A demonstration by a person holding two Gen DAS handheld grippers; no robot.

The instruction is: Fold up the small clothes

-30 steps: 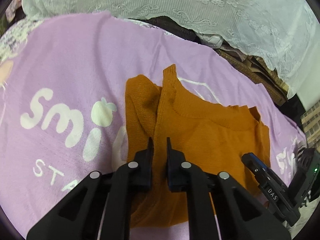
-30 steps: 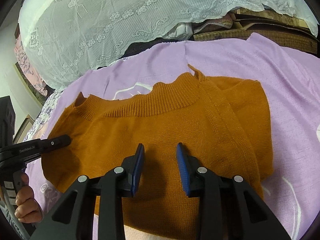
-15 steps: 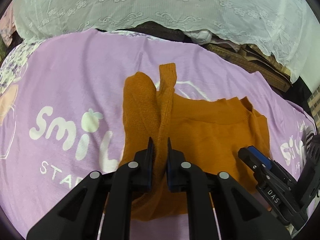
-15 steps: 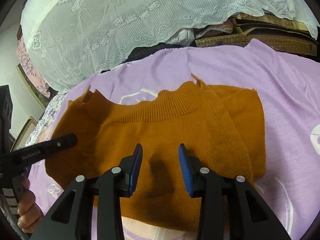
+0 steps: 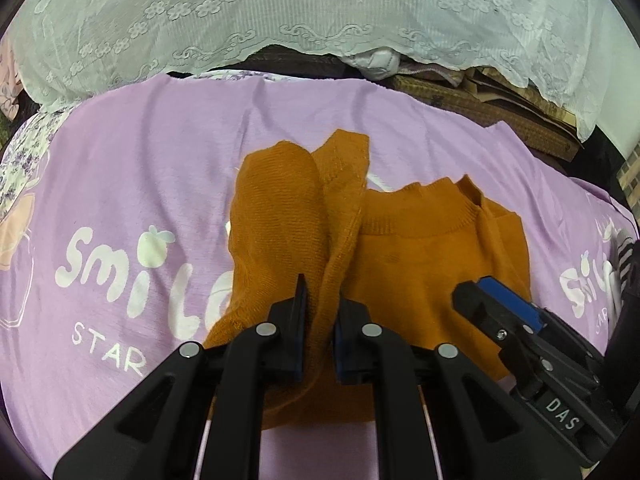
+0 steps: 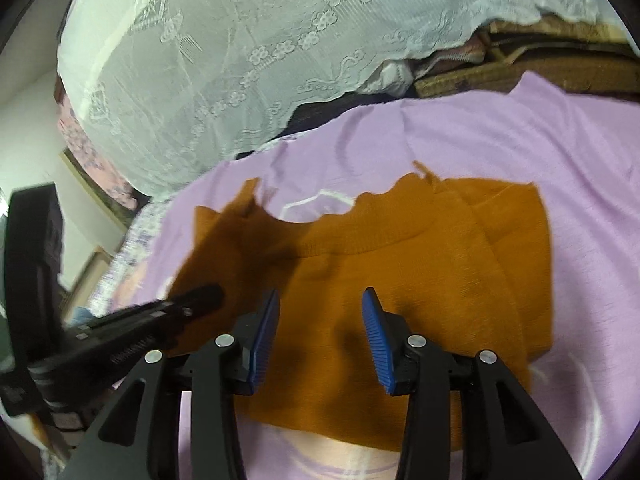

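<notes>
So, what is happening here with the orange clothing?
A person with a gripper in each hand is folding a small orange sweater on a purple sheet. The left gripper is shut on the sweater's left side and holds that part lifted above the rest. The right gripper is open and hovers over the sweater's body, holding nothing. The sweater's right side is already folded in.

The left hand-held gripper (image 5: 318,320) covers the near edge of the orange sweater (image 5: 420,256), so the pinched part is hidden. The left hand-held gripper (image 6: 200,296) looks blurry in the right wrist view. The white word on the purple cloth (image 5: 140,184) runs under the sweater, left of the left hand-held gripper. The lace cover (image 5: 320,20) hides things far ahead.
</notes>
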